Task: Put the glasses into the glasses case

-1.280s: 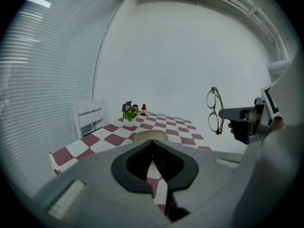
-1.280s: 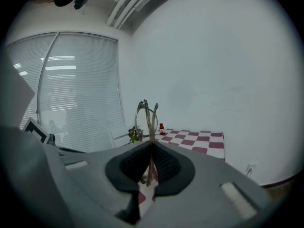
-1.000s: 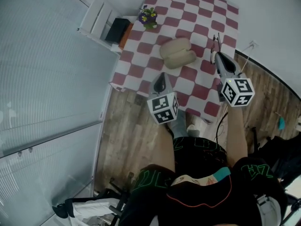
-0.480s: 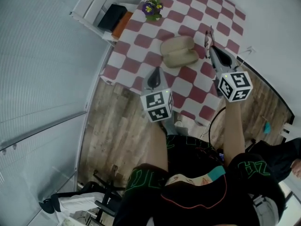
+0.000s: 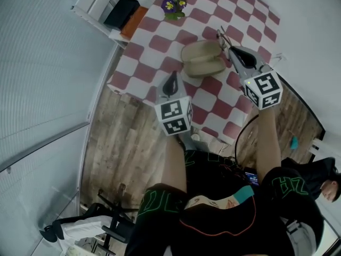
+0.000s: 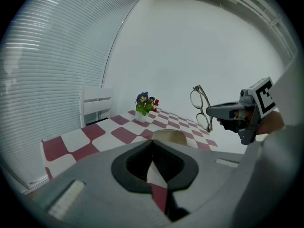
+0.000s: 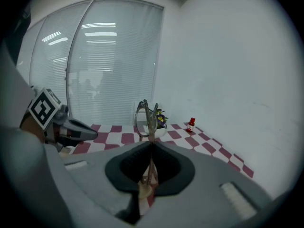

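The beige glasses case [image 5: 202, 59] lies open on the red-and-white checked table [image 5: 154, 41]; it also shows in the left gripper view [image 6: 168, 137]. My right gripper [image 5: 228, 47] is shut on the thin-framed glasses [image 5: 222, 36], holding them in the air just right of the case. The glasses stand upright between its jaws [image 7: 147, 118] and are seen from the side in the left gripper view [image 6: 202, 109]. My left gripper [image 5: 171, 78] hovers over the table's near edge, in front of the case, shut on nothing.
A small pot of purple flowers [image 5: 175, 4] stands at the table's far left, with a little red bottle [image 7: 191, 124] further back. A white shelf [image 5: 98, 1] holding a black and an orange item [image 5: 125, 16] stands left of the table. Wooden floor [image 5: 133, 143] lies below.
My right gripper has carried the glasses left, closer to the open case. The left gripper has stayed near the table's front edge. The head camera has shifted.
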Motion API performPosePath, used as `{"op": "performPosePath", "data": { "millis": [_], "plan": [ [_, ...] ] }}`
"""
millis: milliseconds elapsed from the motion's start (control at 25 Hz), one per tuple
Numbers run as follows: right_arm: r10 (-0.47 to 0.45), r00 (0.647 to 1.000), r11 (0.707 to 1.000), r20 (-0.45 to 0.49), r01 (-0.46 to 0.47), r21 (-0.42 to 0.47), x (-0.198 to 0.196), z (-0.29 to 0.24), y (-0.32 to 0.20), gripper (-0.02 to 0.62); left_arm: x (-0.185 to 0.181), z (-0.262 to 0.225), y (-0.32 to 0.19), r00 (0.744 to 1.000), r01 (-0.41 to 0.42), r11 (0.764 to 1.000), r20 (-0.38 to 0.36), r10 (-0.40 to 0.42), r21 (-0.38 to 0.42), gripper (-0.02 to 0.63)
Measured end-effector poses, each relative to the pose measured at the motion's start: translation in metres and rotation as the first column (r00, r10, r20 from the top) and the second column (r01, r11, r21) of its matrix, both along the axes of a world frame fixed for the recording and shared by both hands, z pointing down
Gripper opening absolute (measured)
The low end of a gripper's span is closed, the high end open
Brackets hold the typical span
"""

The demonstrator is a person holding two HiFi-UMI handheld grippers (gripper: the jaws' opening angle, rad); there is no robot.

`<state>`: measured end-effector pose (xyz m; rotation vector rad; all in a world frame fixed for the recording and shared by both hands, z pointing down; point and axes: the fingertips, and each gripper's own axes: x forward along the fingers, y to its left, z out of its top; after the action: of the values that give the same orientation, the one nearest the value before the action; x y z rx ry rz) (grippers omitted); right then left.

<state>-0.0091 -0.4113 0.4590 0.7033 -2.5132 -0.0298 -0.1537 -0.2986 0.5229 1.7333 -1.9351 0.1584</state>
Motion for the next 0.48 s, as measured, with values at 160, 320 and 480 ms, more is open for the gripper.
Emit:
{"op": "performPosePath", "data": {
  "millis": [160, 320, 480],
  "plan": [
    [-0.104, 0.992, 0.995, -0.07, 0.104, 0.006, -0.016, 0.01, 0.002, 0.017, -0.003, 0.001, -0.005, 1.0, -0.002, 1.0, 0.0, 0.002, 0.001, 0.009],
    [-0.198, 0.969, 0.98, -0.147, 0.2, -0.003, -0.028, 0.021, 0.009, 0.017, -0.007, 0.004, -0.008, 1.0, -0.017, 1.0, 0.015, 0.018, -0.012, 0.009],
    [-0.303, 0.919, 0.951, -0.254, 0.31, -0.015, -0.04, 0.037, 0.017, 0.017, -0.012, 0.006, -0.011, 1.0, -0.019, 1.0, 0.011, 0.019, -0.017, 0.009]
  ]
}}
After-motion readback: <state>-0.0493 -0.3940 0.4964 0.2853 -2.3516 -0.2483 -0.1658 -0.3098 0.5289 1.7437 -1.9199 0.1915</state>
